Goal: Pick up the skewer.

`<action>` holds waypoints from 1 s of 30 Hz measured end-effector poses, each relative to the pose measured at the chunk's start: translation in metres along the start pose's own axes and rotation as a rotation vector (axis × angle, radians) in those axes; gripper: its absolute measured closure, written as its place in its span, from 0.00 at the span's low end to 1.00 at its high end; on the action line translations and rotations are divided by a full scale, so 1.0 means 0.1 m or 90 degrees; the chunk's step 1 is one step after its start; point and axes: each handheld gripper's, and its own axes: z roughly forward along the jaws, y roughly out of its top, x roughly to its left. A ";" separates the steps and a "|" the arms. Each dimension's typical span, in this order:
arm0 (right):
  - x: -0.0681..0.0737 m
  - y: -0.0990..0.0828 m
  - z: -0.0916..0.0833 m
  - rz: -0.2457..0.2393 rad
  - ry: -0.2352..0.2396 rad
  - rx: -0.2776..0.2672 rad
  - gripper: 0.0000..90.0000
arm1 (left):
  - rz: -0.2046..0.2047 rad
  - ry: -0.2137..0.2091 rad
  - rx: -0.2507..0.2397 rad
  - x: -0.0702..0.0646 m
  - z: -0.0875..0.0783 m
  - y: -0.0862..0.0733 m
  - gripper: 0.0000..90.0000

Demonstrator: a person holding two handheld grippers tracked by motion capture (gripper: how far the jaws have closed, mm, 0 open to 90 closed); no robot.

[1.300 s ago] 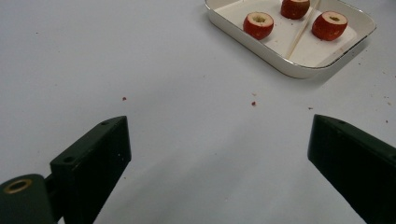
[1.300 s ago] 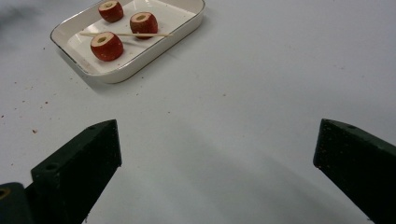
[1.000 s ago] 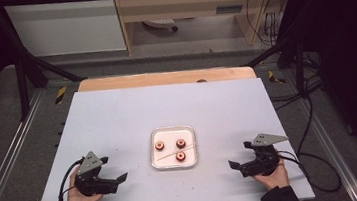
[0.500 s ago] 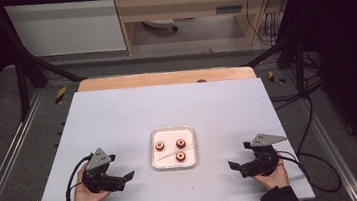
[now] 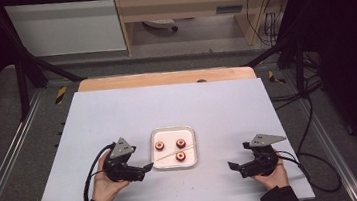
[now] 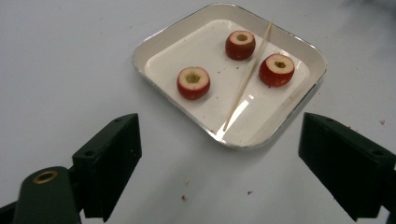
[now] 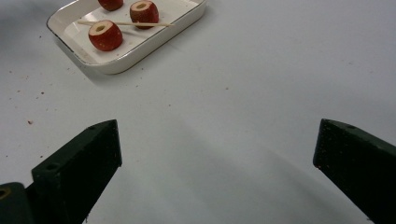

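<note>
The left gripper (image 5: 146,168) is closing in on the white tray (image 5: 187,129) from its nine o'clock side, its jaws standing wide apart with nothing between them, though they have just been narrowing a little. The right gripper (image 5: 232,165) is waiting well off at the tray's four o'clock, jaws likewise spread and empty over the bare bench (image 5: 166,101).

In the tray, three cored red fruit pieces (image 6: 193,82) are sitting cut side up, probably hawthorn or small apples; at this distance it is hard to say which. A thin wooden skewer (image 6: 247,74) is lying between them. In the left gripper view its long axis is running from seven o'clock to one o'clock: the near end is resting on the tray floor close to the near rim, and the far end is leaning over the far rim, between the two farther pieces.

To take the skewer well, the jaws should be turning square across that axis, narrowing further first, and coming down on the free near stretch, where no fruit is crowding it. A shallow approach would be risking a knock on the rim, so dropping in from above seems safer.
</note>
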 end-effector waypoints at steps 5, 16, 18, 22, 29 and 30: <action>0.00 0.00 0.00 -0.002 0.001 0.000 0.02 | 0.013 -0.017 0.019 -0.07 0.20 0.14 0.25; 0.01 0.00 0.02 -0.003 0.001 0.005 0.03 | 0.046 -0.045 0.067 -0.20 0.59 0.30 0.50; 0.01 0.00 0.02 -0.004 0.001 0.006 0.03 | 0.048 -0.048 0.074 -0.21 0.65 0.32 0.58; 0.01 -0.01 0.02 -0.007 0.000 0.005 0.03 | 0.060 -0.047 0.093 -0.23 0.76 0.34 0.68; 0.01 -0.01 0.02 -0.006 0.002 0.008 0.03 | 0.063 -0.043 0.111 -0.16 0.86 0.32 0.82; 0.01 -0.01 0.02 -0.007 0.002 0.007 0.03 | 0.063 -0.043 0.111 -0.15 0.86 0.32 0.84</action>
